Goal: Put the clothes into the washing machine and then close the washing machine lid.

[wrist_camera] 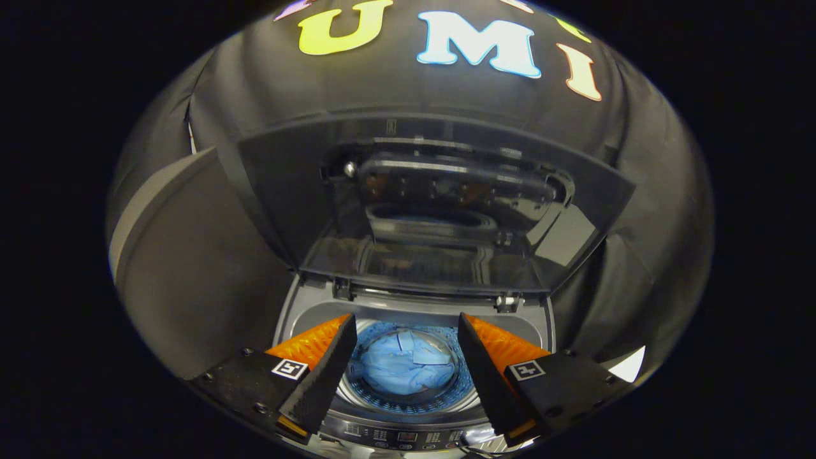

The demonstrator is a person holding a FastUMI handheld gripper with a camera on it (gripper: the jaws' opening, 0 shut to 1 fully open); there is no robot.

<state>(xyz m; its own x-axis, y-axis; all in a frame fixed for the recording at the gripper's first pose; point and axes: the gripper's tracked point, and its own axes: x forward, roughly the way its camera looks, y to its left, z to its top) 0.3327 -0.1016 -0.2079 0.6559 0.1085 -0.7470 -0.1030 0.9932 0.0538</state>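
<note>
Above the washer (414, 299), the gripper (407, 331) hangs with jaws wide apart, holding and touching nothing.
Light blue clothes (403, 370) lie down in the drum (408, 398), seen between the fingers; the lid (433, 210) stands raised beyond them.

Pale blue clothes (405, 370) in a silvery drum (408, 400), grey washing machine (417, 306), dark smoky see-through lid (433, 204)
</note>
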